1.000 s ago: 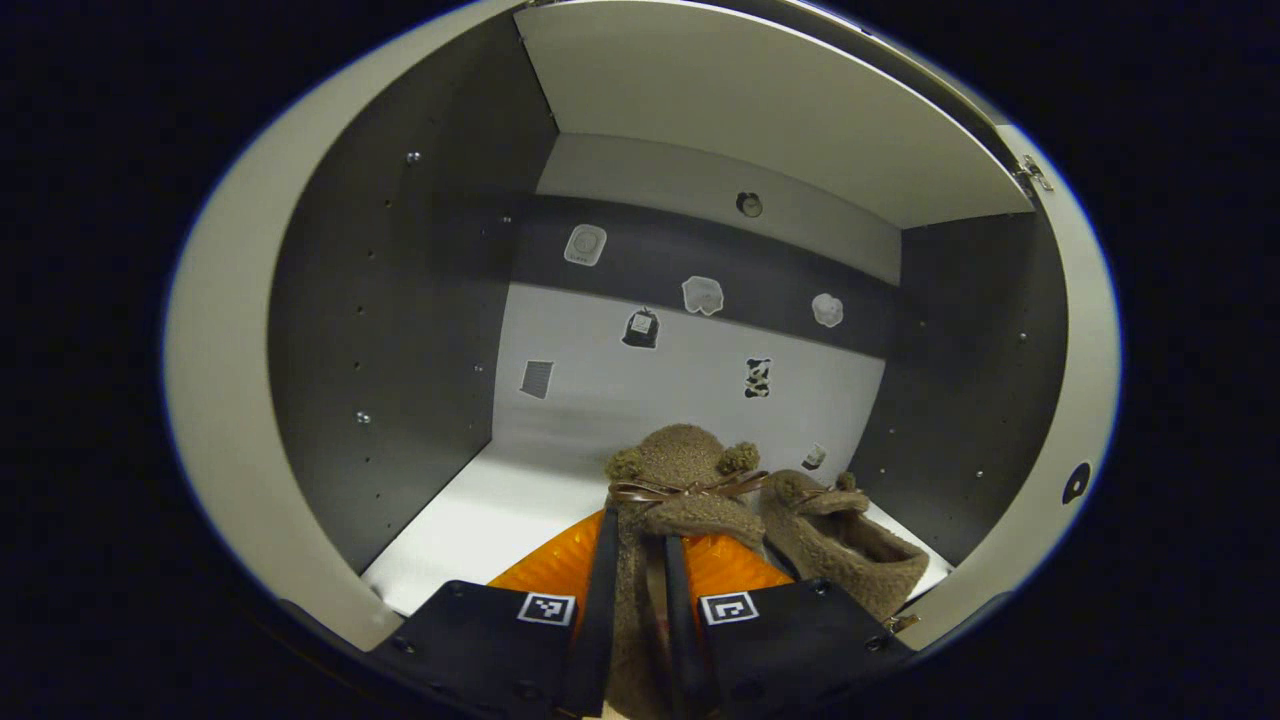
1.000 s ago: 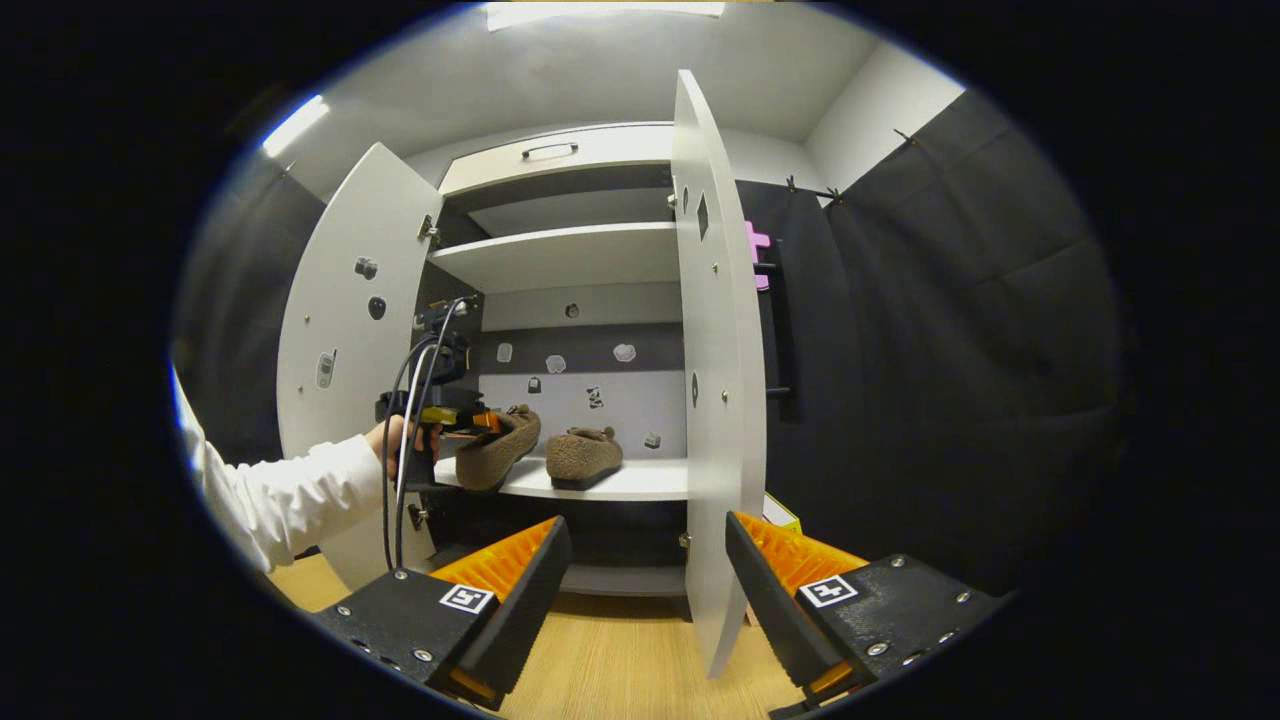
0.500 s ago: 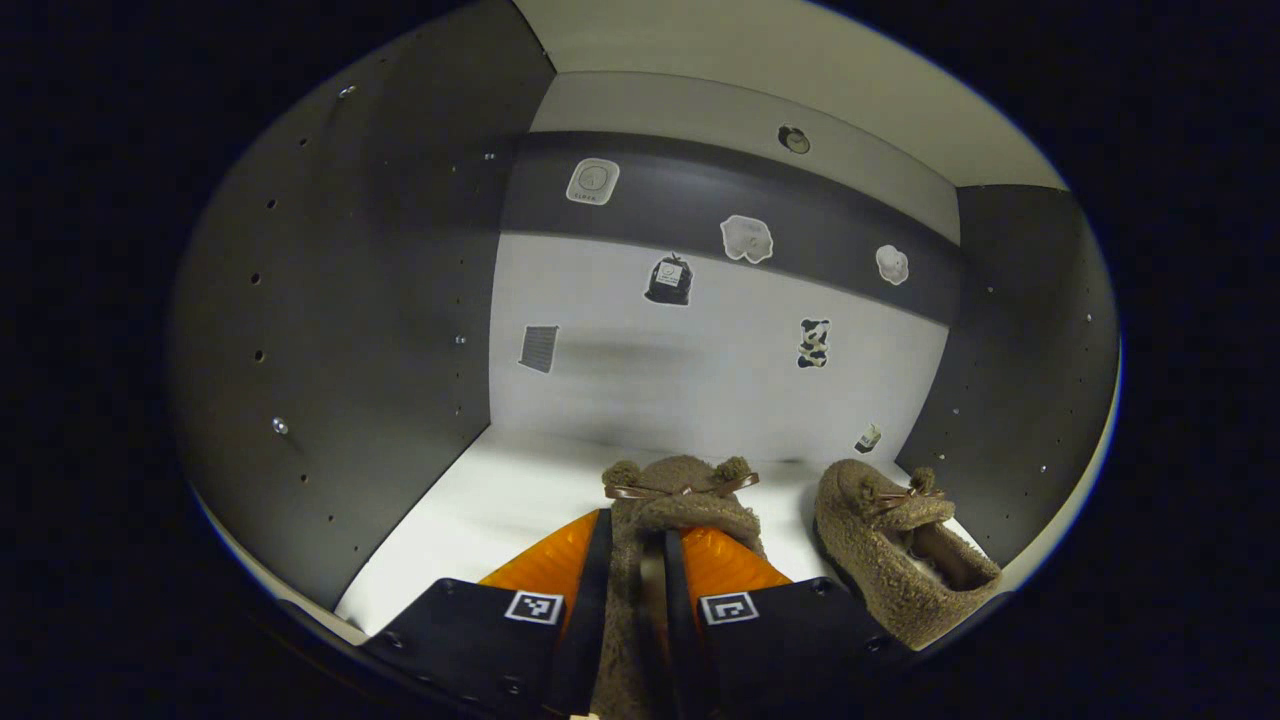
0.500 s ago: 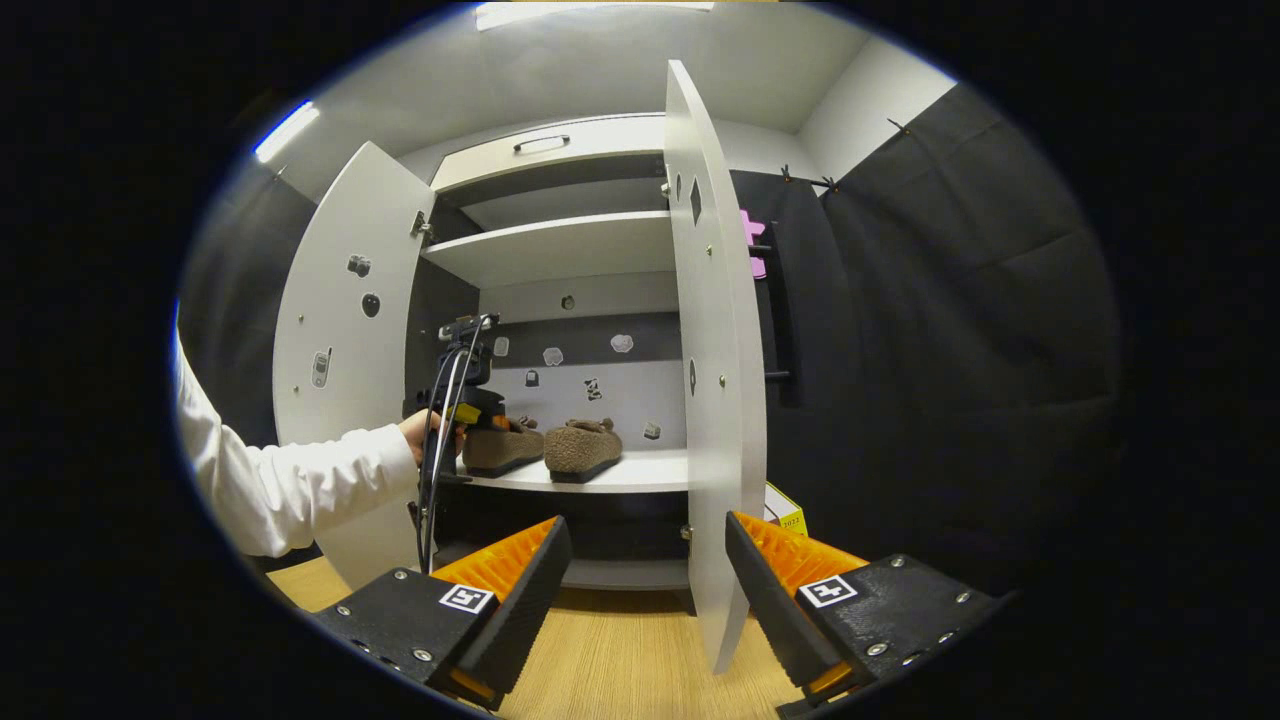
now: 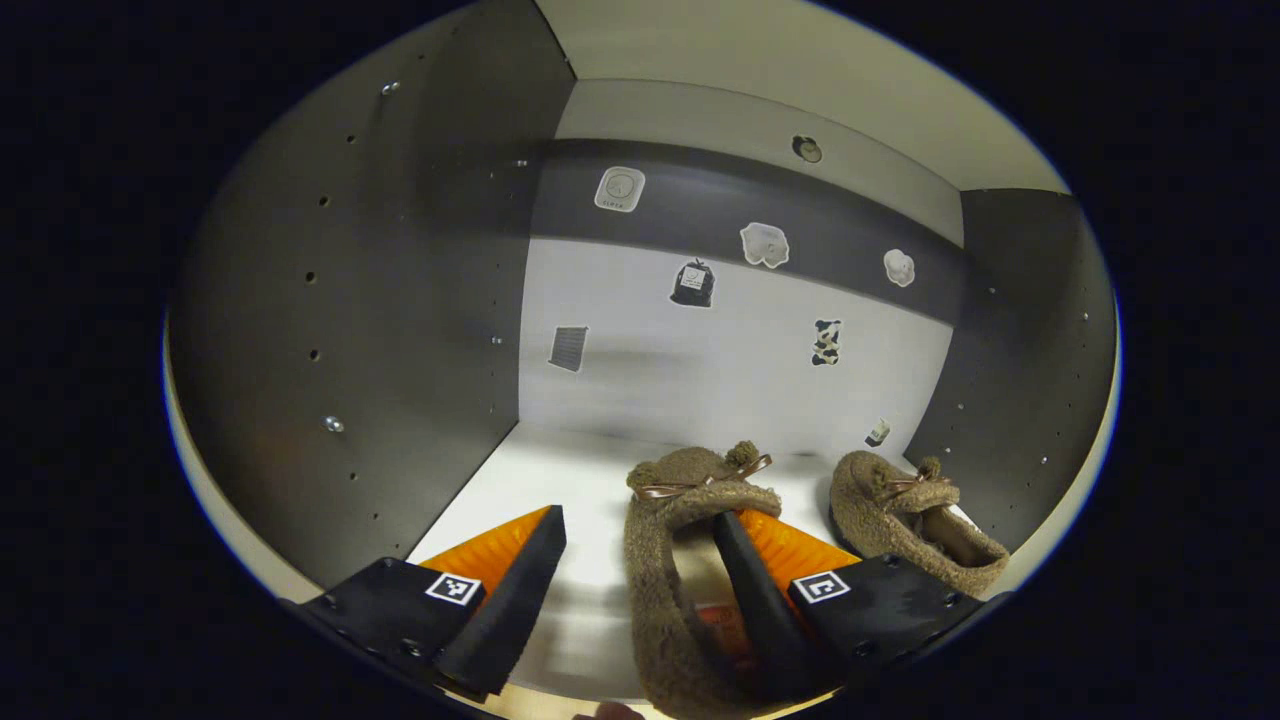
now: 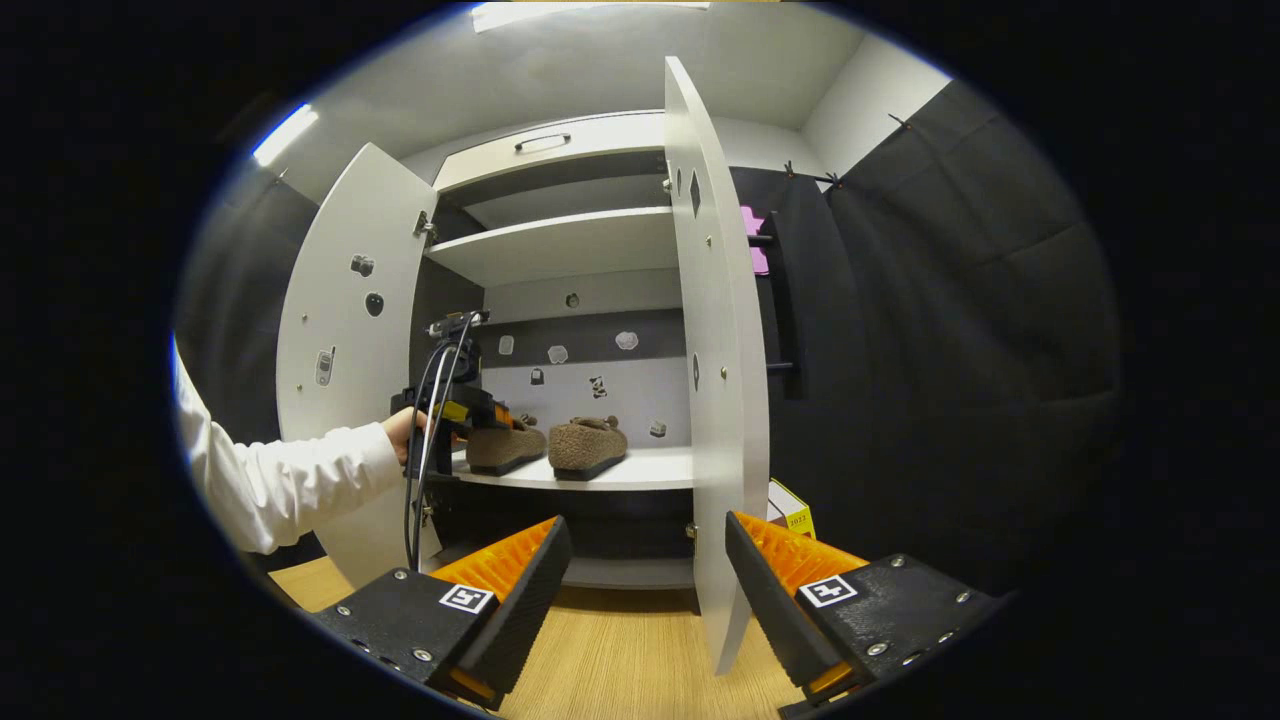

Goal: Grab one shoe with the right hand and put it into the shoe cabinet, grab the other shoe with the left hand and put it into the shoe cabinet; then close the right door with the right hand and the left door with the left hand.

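Observation:
Two fuzzy brown shoes rest side by side on the white shelf inside the shoe cabinet. My left gripper is open at the near shoe: its right finger sits in the shoe's opening and its left finger stands apart on the bare shelf. The other shoe lies to the right. In the right gripper view both shoes lie on the shelf, with the hand-held left gripper at the left one. My right gripper hangs open and holds nothing, facing the cabinet.
Both cabinet doors stand open: the left door behind a white sleeve, the right door edge-on just ahead of my right gripper. A yellow box sits on the floor behind it. Wooden floor lies below.
My left gripper has opened and let go of the shoe, which now rests flat on the shelf. My right gripper has hardly moved.

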A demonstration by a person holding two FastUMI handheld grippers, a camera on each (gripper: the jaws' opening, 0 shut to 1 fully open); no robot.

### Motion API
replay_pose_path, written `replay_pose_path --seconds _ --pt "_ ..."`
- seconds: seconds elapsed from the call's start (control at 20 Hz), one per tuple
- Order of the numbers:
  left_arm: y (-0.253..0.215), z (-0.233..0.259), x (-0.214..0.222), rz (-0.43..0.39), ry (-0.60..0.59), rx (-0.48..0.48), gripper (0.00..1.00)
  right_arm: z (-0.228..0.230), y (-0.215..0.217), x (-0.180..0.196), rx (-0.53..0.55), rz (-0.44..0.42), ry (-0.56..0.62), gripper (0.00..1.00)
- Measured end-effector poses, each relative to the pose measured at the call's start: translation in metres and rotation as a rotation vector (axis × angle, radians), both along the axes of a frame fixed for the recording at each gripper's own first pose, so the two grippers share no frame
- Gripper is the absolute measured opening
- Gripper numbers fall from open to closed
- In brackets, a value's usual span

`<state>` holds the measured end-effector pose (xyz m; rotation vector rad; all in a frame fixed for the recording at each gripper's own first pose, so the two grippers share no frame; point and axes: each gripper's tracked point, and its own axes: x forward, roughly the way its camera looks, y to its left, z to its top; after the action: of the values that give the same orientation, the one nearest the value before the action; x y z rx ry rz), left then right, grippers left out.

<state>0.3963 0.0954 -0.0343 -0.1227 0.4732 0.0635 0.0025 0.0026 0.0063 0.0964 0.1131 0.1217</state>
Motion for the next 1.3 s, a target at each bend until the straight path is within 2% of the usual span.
replay_pose_path --seconds 0.35,0.6,0.7,0.8,1.0,1.25,1.3 --pt "-0.03 0.067 -0.048 -0.087 -0.152 0.012 0.99 0.006 0.005 -0.004 0.005 0.021 -0.015 0.95" --pt "-0.053 0.127 -0.102 -0.148 -0.288 0.031 0.94 0.012 0.019 -0.009 0.014 0.068 -0.033 0.95" --pt "-0.055 0.145 -0.121 -0.155 -0.323 0.038 0.97 0.02 0.025 -0.01 0.019 0.091 -0.061 0.95" --pt "-0.054 0.157 -0.143 -0.148 -0.356 0.05 0.94 0.025 0.026 -0.009 0.005 0.098 -0.075 0.95" --pt "-0.05 0.152 -0.199 -0.113 -0.389 0.063 0.96 0.023 0.02 -0.005 -0.011 0.087 -0.081 0.95" --pt "-0.046 0.102 -0.261 -0.044 -0.36 0.133 0.96 0.016 0.01 0.001 0.003 0.07 -0.06 0.95" --pt "-0.049 0.094 -0.27 -0.041 -0.359 0.132 0.94 0.015 0.011 0.001 0.002 0.072 -0.058 1.0"
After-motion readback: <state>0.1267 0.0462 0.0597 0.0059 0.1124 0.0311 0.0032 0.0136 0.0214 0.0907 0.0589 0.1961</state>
